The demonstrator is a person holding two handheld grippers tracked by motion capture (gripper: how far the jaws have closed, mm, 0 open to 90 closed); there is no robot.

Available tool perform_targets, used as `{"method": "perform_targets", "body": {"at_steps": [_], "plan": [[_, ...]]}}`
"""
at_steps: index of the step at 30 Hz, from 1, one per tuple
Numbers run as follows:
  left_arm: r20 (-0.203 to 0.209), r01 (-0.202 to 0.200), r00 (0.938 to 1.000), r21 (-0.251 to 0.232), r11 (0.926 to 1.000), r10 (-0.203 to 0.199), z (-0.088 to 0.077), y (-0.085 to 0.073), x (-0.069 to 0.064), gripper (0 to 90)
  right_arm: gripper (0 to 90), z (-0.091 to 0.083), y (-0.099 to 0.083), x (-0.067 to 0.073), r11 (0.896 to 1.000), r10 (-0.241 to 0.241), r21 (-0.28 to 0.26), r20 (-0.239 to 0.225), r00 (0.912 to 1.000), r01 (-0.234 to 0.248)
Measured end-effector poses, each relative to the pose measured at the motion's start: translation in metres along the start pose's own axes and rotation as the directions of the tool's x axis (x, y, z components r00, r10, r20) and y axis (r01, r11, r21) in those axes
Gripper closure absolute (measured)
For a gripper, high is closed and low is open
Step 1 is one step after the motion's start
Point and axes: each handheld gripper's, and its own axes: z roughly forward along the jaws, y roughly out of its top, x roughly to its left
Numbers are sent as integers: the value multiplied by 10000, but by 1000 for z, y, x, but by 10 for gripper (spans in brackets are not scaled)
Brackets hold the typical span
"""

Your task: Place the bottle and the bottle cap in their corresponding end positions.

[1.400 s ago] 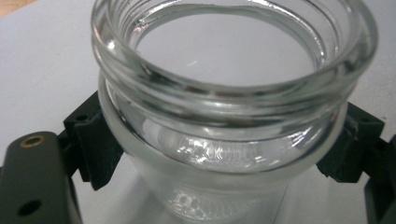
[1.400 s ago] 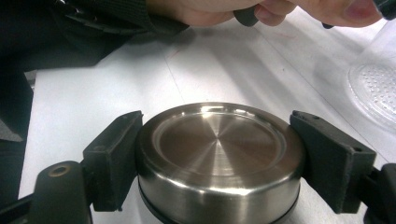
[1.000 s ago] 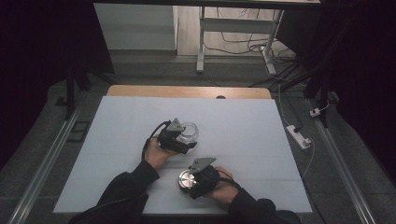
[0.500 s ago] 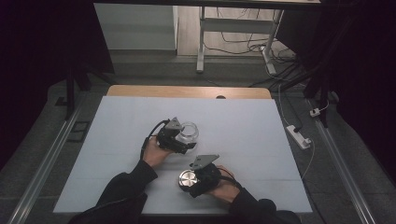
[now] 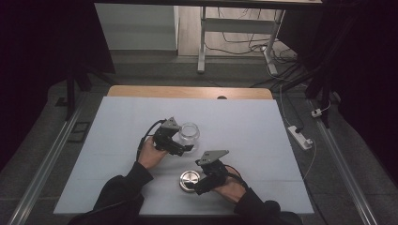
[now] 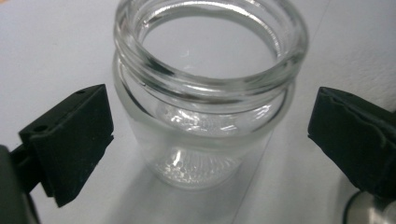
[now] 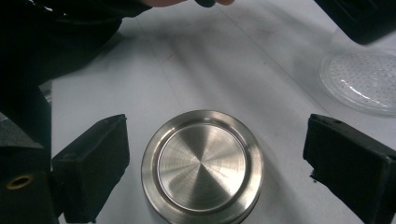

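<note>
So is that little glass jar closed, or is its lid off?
Lid off. The glass jar stands upright with a bare open mouth, and the round metal lid lies flat on the table beside it.

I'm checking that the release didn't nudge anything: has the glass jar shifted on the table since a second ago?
No. The glass jar sits the same way below the notch in the table's wooden far edge; the left hand-held gripper jaws have just been opening around it.

We can read no lettering, number, brand or sign anywhere. The glass jar (image 6: 205,93) carries no label, only clear glass, and the metal lid (image 7: 202,165) shows a plain brushed face. The white bench (image 5: 263,126) bears no print that we can make out either.
</note>
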Motion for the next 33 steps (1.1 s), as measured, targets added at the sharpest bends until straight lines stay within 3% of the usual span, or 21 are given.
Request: {"method": "perform_targets", "body": {"at_steps": [6, 16, 21, 27, 33], "plan": [[254, 307, 9992, -174, 9994, -303, -13, -5, 1, 0, 33, -8, 2, -1, 9998, 154, -131, 74, 9999, -153], [470, 289, 9985, -205, 9994, -279, -34, -15, -7, 0, 2, -19, 1, -4, 9999, 124, -69, 773, 9969, -119], [874, 472, 9952, -226, 9986, -451, -42, -20, -11, 0, 0, -24, -2, -6, 9997, 168, -211, 1051, 9943, -146], [1036, 366, 9939, 125, 9993, -377, -47, -28, -19, 0, 0, -30, -5, -8, 9995, 240, -236, 1302, 9912, -211], [1190, 201, 9927, 133, 9997, -215, -54, -33, -28, 0, 0, -36, -8, -9, 9994, 262, -274, 1450, 9891, -225]]}}
